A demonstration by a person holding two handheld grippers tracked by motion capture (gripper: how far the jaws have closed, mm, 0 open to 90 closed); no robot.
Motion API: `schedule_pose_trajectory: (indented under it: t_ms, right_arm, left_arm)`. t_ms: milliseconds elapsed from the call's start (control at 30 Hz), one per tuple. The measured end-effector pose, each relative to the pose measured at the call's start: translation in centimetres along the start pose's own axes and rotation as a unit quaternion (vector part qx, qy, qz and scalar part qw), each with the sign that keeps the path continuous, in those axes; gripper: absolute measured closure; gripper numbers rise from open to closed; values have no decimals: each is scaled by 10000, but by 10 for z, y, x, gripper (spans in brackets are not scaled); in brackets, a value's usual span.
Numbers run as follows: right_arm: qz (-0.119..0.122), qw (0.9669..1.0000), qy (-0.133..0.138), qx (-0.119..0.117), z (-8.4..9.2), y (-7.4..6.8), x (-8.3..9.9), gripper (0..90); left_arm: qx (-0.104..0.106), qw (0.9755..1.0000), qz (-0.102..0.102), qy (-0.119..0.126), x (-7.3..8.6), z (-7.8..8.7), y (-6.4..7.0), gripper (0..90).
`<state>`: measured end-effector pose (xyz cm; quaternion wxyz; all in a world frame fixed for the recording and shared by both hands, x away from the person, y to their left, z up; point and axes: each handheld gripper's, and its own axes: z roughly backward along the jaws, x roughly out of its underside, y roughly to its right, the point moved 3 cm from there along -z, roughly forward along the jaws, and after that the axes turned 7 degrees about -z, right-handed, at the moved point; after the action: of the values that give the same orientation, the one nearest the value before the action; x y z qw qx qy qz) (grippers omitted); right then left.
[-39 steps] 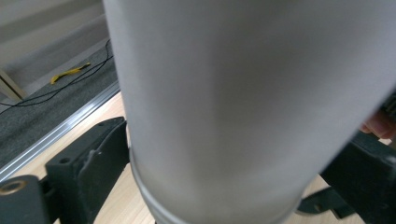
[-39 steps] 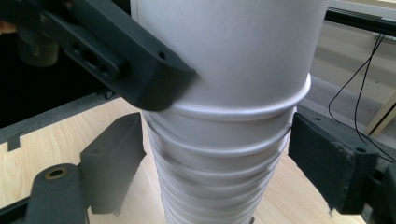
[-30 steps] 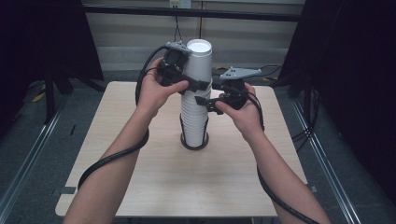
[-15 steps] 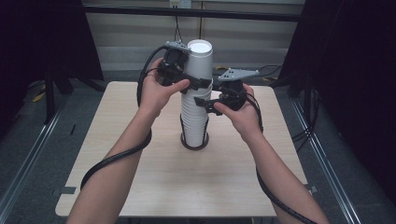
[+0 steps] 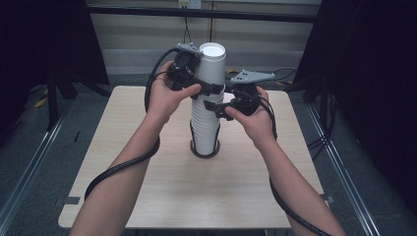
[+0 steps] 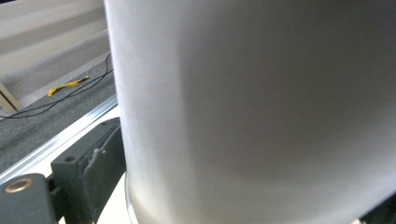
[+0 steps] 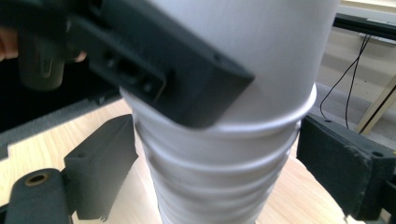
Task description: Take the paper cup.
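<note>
Gripping top cup (image 5: pixel 210 66), left tool (image 5: pixel 212 89); right tool (image 5: pixel 215 109) opened around stack (image 5: pixel 205 128).

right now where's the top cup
In the high view the top cup sits atop the cup stack mid-table, gripped by the left gripper, above the open right gripper.

Both forearms reach forward from the near edge, hands raised at about the same height and close together. The left claw (image 5: pixel 212 90) points rightward, its jaws closed on what sits between them. The right claw (image 5: pixel 212 108), just below it, points leftward; its jaws have just been opening and stand spread wide.
</note>
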<state>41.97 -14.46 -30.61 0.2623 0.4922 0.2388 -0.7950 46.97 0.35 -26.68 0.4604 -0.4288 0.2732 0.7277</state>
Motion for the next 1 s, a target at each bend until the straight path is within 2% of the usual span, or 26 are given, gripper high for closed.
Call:
schedule_pose_trajectory:
  t_ms: [133,267,367,400,600,733,1000]
  right_arm:
    - [-111,9999,42,7,-2,0,1,116]
    - [-81,10000,15,38,-3,0,1,117]
    - [-60,10000,8,75,-4,-1,0,117]
    - [-72,9999,30,65,-4,-1,1,117]
    - [-181,9998,77,23,-5,0,3,114]
    - [-190,9998,78,39,-5,0,3,115]
    - [-202,9997,111,67,-6,-1,4,116]
  left_arm:
    - [2,10000,5,-17,0,1,-1,75]
    - [-62,9999,22,-82,-1,1,-1,77]
    - [-120,9999,36,-41,-4,3,0,81]
    - [-121,9999,44,68,-8,7,0,83]
    - [-126,9999,-31,54,-15,12,2,85]
    - [-161,9996,48,232,-19,14,2,88]
    - [-240,9993,27,291,-30,23,3,93]
